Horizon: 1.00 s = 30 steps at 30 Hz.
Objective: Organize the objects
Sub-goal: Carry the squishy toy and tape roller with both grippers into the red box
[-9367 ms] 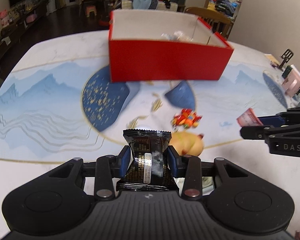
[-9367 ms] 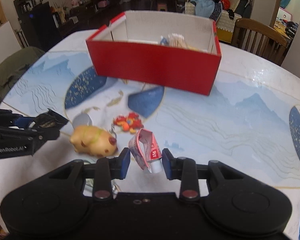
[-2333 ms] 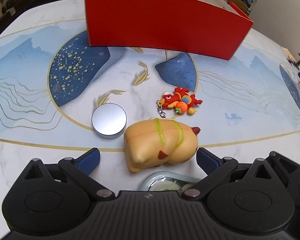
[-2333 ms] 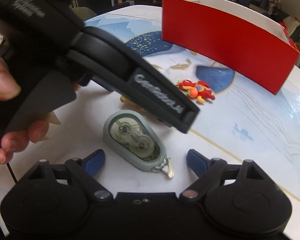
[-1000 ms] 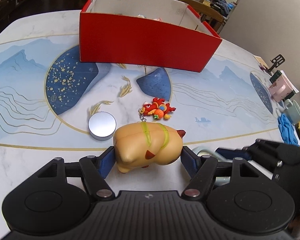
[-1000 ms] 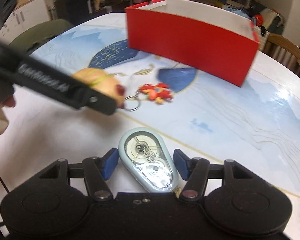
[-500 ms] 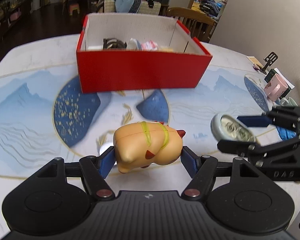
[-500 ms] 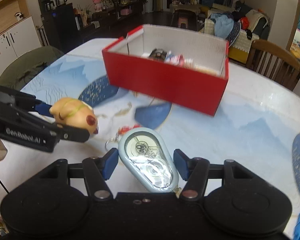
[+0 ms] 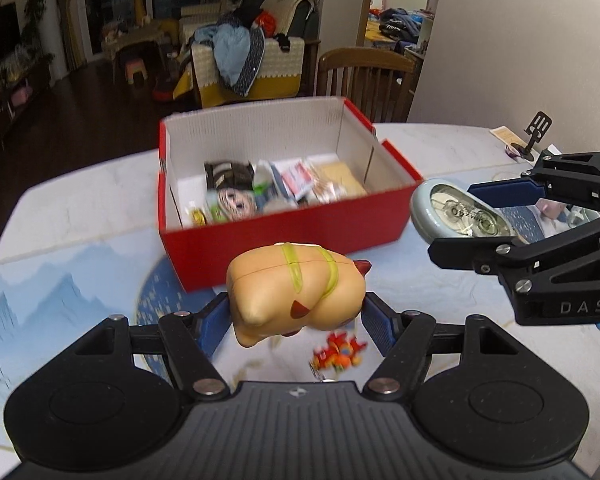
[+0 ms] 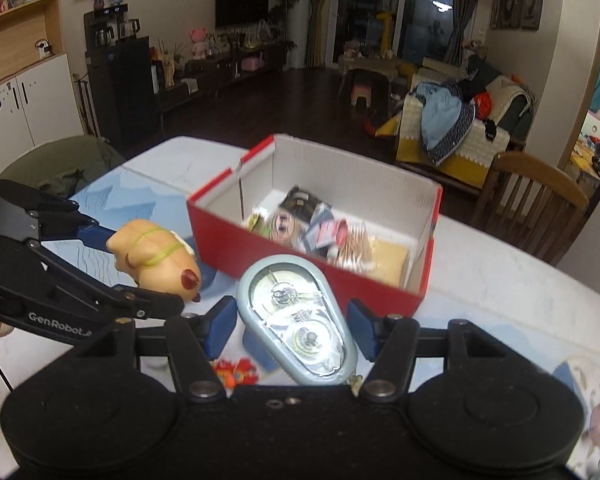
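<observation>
Two things are up in the air at once, both on their way to the red box point(image 9: 284, 228). The left gripper point(image 9: 296, 312) is clamped on a tan toy pig point(image 9: 296, 292), held above the table point(image 9: 60, 208) just short of the box's front wall. The right gripper point(image 10: 292, 320) grips a grey tape dispenser point(image 10: 296, 320) beside it, near the box's right corner. I'd say this is the carrying step; next each needs lifting over the rim and letting go among the packets inside. One red charm point(image 9: 338, 354) lies on the table.
</observation>
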Each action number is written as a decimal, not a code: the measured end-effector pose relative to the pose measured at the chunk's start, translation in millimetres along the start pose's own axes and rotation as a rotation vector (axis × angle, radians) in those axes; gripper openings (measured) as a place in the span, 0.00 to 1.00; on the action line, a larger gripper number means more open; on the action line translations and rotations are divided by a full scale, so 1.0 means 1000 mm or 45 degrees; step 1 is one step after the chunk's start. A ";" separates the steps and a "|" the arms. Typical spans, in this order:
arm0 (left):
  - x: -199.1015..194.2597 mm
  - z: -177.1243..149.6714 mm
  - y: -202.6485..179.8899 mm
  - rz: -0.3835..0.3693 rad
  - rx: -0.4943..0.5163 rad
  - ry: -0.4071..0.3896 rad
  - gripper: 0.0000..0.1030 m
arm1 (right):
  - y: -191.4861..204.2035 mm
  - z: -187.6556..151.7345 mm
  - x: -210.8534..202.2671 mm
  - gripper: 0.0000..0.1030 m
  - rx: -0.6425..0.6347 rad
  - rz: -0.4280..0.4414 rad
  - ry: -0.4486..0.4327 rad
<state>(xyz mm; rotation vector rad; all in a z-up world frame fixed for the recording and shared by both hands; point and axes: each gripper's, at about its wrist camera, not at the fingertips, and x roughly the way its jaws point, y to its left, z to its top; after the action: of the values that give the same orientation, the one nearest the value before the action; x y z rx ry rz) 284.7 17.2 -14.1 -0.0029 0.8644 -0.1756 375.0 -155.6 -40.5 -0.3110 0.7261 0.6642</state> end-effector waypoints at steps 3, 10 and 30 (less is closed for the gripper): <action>0.003 0.015 0.004 0.008 0.001 -0.012 0.68 | -0.002 0.012 0.004 0.58 -0.001 0.001 -0.020; 0.016 0.048 0.014 0.050 -0.007 -0.036 0.68 | -0.015 0.042 0.020 0.58 0.019 -0.036 -0.065; 0.089 0.125 0.039 0.175 -0.045 -0.012 0.68 | -0.068 0.100 0.101 0.58 0.146 -0.178 -0.049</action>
<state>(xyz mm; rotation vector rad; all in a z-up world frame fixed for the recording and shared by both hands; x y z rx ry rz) 442.3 32.8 -2.9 0.0224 0.8553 -0.0317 526.5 -113.4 -36.4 -0.2408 0.6962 0.4927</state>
